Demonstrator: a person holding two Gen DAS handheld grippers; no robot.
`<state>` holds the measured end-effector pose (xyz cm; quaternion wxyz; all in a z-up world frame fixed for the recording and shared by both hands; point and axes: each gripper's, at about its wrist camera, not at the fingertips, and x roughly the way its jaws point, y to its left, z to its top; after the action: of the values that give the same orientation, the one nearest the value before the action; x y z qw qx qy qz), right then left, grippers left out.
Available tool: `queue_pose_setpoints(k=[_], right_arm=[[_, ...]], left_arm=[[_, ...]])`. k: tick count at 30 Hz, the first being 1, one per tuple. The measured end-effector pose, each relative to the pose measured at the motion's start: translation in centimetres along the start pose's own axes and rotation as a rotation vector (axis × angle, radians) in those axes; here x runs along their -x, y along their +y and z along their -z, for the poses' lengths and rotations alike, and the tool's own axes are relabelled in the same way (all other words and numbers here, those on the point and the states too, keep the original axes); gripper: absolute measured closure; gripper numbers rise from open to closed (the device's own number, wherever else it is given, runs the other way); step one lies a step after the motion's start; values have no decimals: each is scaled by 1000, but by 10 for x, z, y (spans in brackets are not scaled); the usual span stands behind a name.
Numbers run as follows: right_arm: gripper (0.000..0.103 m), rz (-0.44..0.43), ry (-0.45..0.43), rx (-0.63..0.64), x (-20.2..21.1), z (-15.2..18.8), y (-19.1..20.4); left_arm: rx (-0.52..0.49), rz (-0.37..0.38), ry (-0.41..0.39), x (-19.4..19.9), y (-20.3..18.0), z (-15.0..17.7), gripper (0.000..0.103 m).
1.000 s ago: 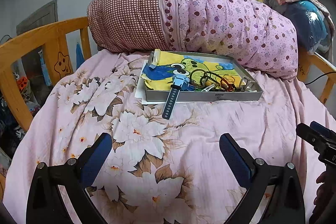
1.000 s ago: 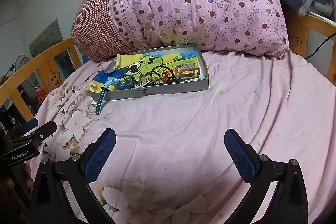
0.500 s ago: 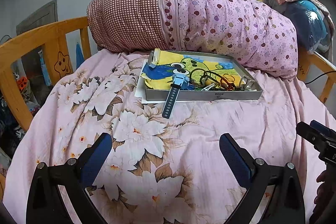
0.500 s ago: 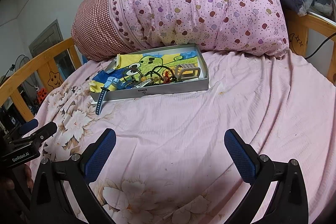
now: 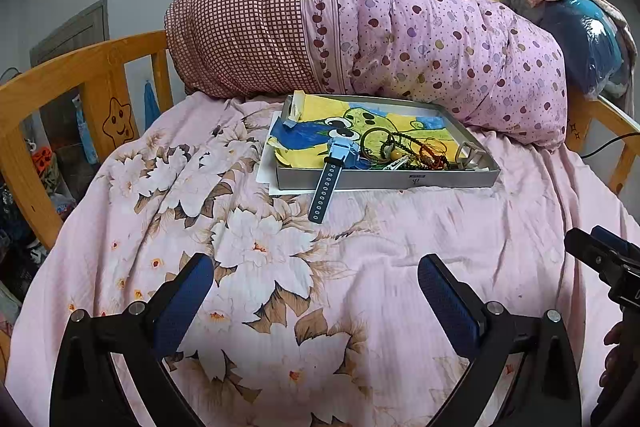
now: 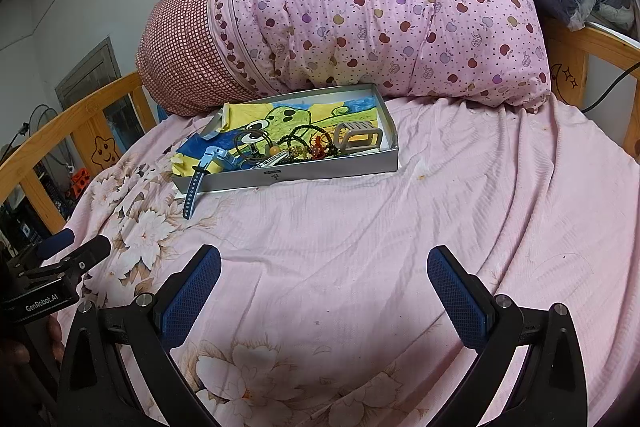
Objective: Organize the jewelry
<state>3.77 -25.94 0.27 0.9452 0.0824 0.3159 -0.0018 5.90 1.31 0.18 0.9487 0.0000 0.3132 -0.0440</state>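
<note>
Grey metal forms the shallow tray [image 5: 384, 180] set on the pink floral bedspread [image 5: 248, 251] before a rolled quilt [image 5: 400, 39]; a tangle of jewelry [image 5: 404, 153] is heaped inside; a blue watch [image 5: 334, 167] is draped over the front wall, its strap on the cloth; the left gripper [image 5: 315, 293] and right gripper [image 6: 323, 287] are held spread wide and empty, well short of the tray.

Even, soft indoor light; sharp focus — fisheye-bent, dark-vignetted edges.
</note>
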Motion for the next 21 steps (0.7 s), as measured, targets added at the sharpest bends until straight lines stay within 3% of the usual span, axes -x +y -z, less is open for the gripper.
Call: queue_pose_setpoints(k=[21], right_arm=[[2, -3, -2, 1, 1, -1, 1]], left_arm=[[-2, 1, 20, -1, 0, 6, 0]])
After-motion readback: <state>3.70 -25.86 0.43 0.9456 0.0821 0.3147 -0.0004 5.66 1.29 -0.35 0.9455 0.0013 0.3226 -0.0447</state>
